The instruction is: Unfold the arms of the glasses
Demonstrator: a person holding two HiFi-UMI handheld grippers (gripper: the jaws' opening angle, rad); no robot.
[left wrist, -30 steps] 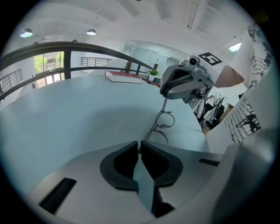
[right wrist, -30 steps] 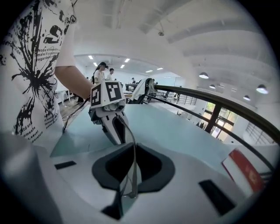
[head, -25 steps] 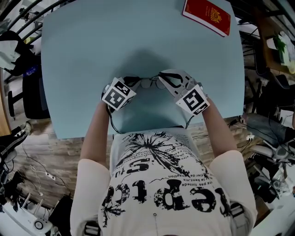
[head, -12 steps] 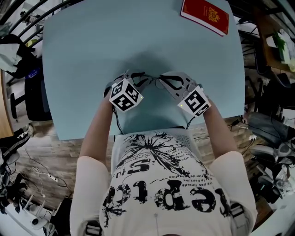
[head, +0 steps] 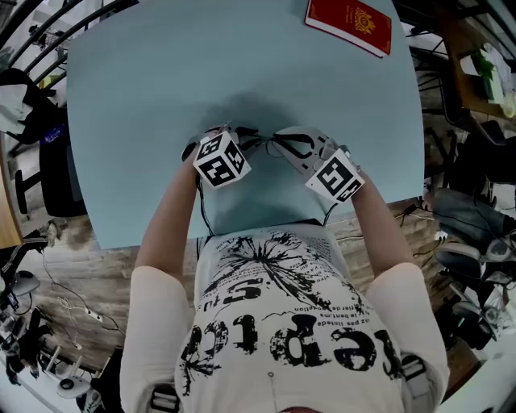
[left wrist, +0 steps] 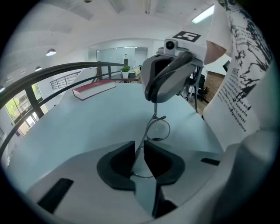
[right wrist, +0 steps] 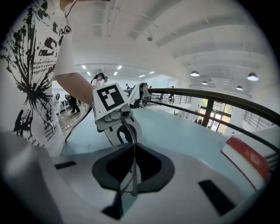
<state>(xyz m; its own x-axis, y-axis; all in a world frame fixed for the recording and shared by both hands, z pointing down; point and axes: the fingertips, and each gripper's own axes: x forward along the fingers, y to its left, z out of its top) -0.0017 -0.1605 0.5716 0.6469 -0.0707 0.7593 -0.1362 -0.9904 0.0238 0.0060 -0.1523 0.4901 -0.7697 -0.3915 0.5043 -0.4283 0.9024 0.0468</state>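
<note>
Nearest me, at the lower middle of its own view, my left gripper (left wrist: 139,154) has its jaws drawn narrow onto a thin wire part of the glasses (left wrist: 159,129). I cannot tell which part of the frame it is. My right gripper (right wrist: 131,164), low in the middle of its view, is pinched almost together on another thin wire of them. So the glasses hang between my two grippers in the middle of the head view, over the near part of the light blue table (head: 145,97).

I judge them very light, with springy wire and delicate hinges. The metal is smooth enough to slide in my pads, and the lenses would mark easily. I would steady the rim close to a hinge with one gripper. The other should take the arm a little out from that hinge and swing it gently, without twisting.

What crowds me most is my own pair of grippers, nose to nose, each bulky in the path an arm would sweep. Farther off, a red book (head: 349,24) lies at the upper right of the head view, well apart and no hindrance.
</note>
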